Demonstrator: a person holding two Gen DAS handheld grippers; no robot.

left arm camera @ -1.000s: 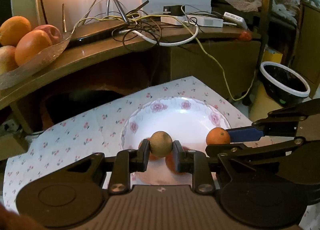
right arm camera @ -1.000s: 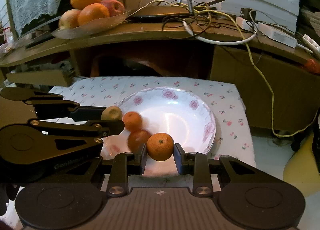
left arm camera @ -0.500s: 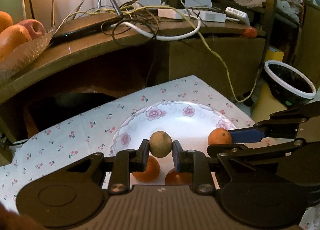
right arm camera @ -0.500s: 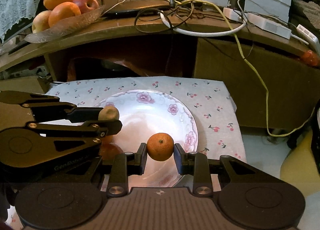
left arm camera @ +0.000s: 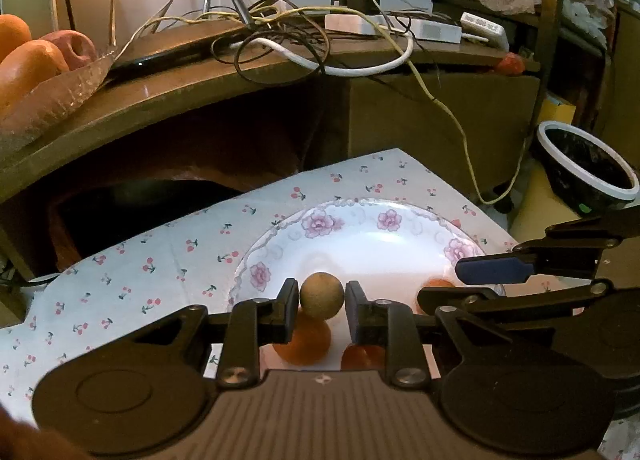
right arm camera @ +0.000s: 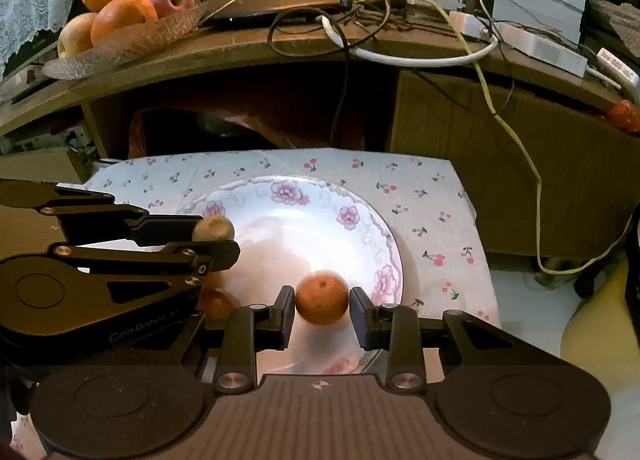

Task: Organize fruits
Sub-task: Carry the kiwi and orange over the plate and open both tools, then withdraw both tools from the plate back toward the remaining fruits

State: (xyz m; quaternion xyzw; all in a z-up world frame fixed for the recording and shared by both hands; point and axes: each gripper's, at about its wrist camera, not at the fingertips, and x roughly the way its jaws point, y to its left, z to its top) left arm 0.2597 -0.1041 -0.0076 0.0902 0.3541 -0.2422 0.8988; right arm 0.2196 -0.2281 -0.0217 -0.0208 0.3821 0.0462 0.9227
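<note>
My left gripper clenching a brown fruit over the plate, right gripper released, gaps flanking a tangerine

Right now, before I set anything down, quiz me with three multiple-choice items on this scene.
1. Where is the glass dish of fruit?
A. on the wooden shelf
B. on the flowered plate
C. on the floor

2. What colour are the plate's flowers?
A. blue
B. yellow
C. pink

3. How is the left gripper?
A. open and empty
B. shut on a brown fruit
C. out of view

Answers:
1. A: the glass dish sits on the wooden shelf, behind and left of the plate.
2. C: pink blooms ring the plate.
3. B: the left gripper has a finger against each side of the brown fruit.
</note>
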